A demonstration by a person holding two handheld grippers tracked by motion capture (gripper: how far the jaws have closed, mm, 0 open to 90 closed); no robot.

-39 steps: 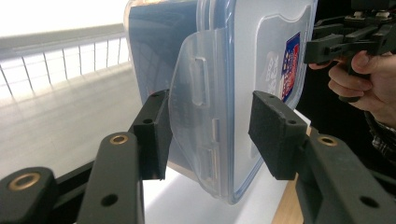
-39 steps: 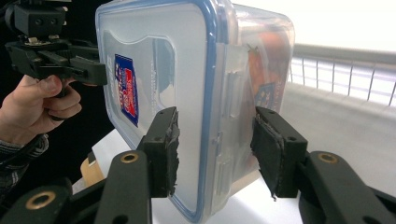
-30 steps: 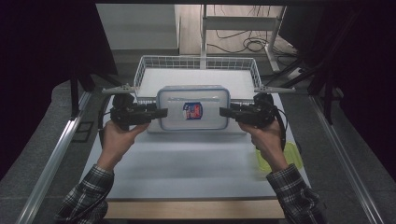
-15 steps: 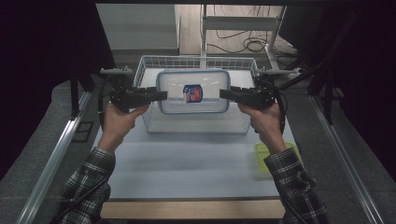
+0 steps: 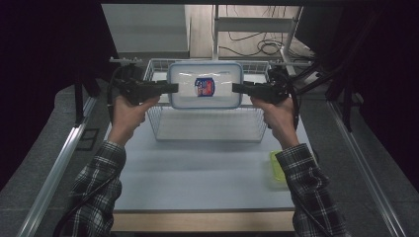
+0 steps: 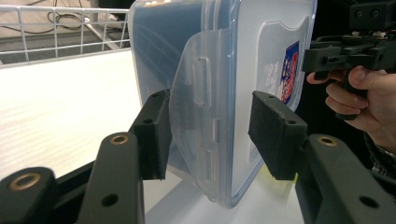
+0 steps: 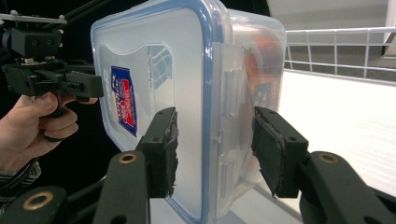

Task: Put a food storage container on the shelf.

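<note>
A clear plastic container point(image 5: 205, 84) with a blue-rimmed lid and a red-and-blue label hangs in the air over the wire basket point(image 5: 207, 138). My left gripper point(image 5: 173, 89) grips its left end and my right gripper point(image 5: 236, 89) its right end. In the left gripper view the pads point(image 6: 275, 135) clamp the container point(image 6: 224, 70) across its side latch, one on the lid, one on the base. The right gripper view has the same grip point(image 7: 215, 144) on the opposite latch of the container point(image 7: 187, 93), with the left gripper point(image 7: 88, 86) beyond.
The white wire basket stands at the far middle of the pale table point(image 5: 197, 182). A yellow-green object point(image 5: 276, 165) lies near the right edge, beside the right forearm. Metal rails run along both sides of the table, and cables lie on the floor behind.
Both hands have carried the container up and away from the person, from in front of the basket's near wall to above the basket. The grips look unchanged.
</note>
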